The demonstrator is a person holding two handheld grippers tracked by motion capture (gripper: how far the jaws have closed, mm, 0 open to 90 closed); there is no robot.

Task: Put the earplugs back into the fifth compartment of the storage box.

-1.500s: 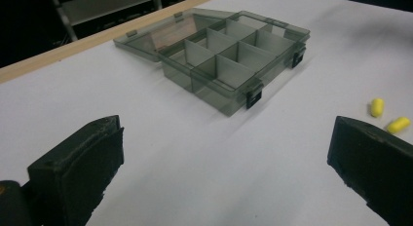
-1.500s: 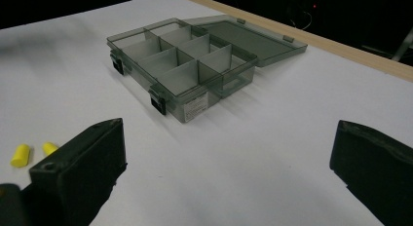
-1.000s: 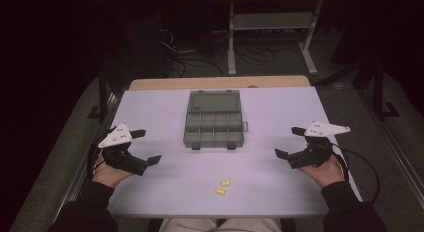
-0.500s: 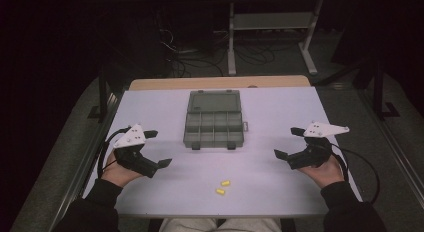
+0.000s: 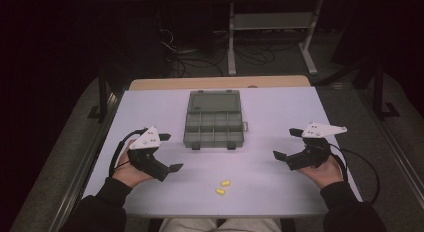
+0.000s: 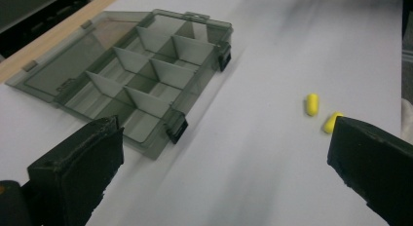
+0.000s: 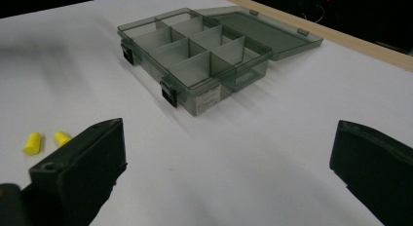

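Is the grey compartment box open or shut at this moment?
Open. The compartment box has its lid folded flat on the table behind it, with the dividers exposed and the compartments looking empty.

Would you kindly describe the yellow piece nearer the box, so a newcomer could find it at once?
Start at the open grey box in the middle of the white table. Towards the person, two small yellow pieces lie on the bare top. The one meant is the right-hand one, closer to the box than its neighbour.

Dark sleeves [image 5: 107, 204]; black jaws (white-plated)
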